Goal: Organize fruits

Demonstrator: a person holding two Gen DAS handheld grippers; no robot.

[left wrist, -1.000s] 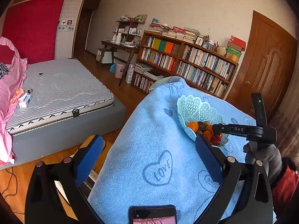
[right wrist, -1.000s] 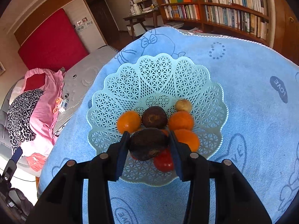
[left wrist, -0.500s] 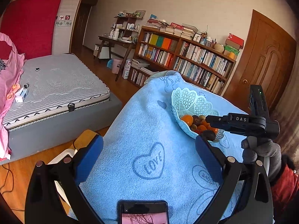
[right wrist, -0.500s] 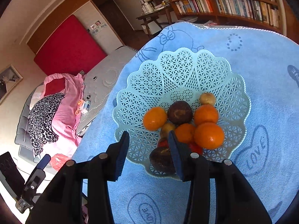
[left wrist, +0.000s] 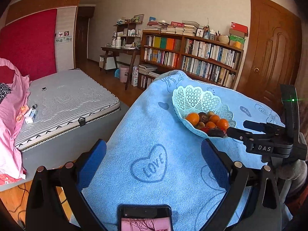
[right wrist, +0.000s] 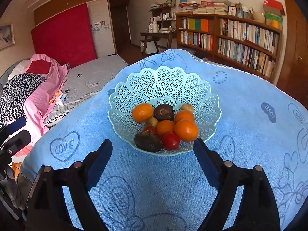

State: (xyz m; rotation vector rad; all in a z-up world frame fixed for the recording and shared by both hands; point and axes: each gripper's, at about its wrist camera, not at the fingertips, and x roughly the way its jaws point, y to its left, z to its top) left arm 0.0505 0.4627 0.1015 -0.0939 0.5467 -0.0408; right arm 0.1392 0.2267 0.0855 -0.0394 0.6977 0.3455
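Fruit basket [right wrist: 208, 104], pale green lattice plastic with a scalloped rim: stands on the blue towel [right wrist: 240, 100] at the middle of the right wrist view. Light and stiff but springy, likely to slide on the terry; best taken by the rim, not the open mesh.

Contents, largest first:
- Dark brown fruit [right wrist: 148, 141], at 7 o'clock in the basket, against the near rim. Wrinkled skin, probably soft; hold across the middle with light pressure.
- Second dark fruit [right wrist: 164, 112], at centre, rounder.
- Oranges, four: one [right wrist: 142, 112] at 9 o'clock, the others clustered from centre toward 4 o'clock. Firm, round, apt to roll.
- Red tomato [right wrist: 170, 141], at 6 o'clock, smooth, thin-skinned, easily bruised.
- Small tan fruit [right wrist: 187, 107], at 2 o'clock.

Right gripper [right wrist: 153, 150]: spread wide and empty, just short of the near rim. Left gripper [left wrist: 154, 155]: likewise spread, empty, over bare towel well apart from the basket.

Views: the right wrist view looks down into the basket and separates each fruit. The left wrist view shows the basket side-on at 2 o'clock, its far wall rising, and the right gripper's fingertip [left wrist: 231, 131] level with the rim.
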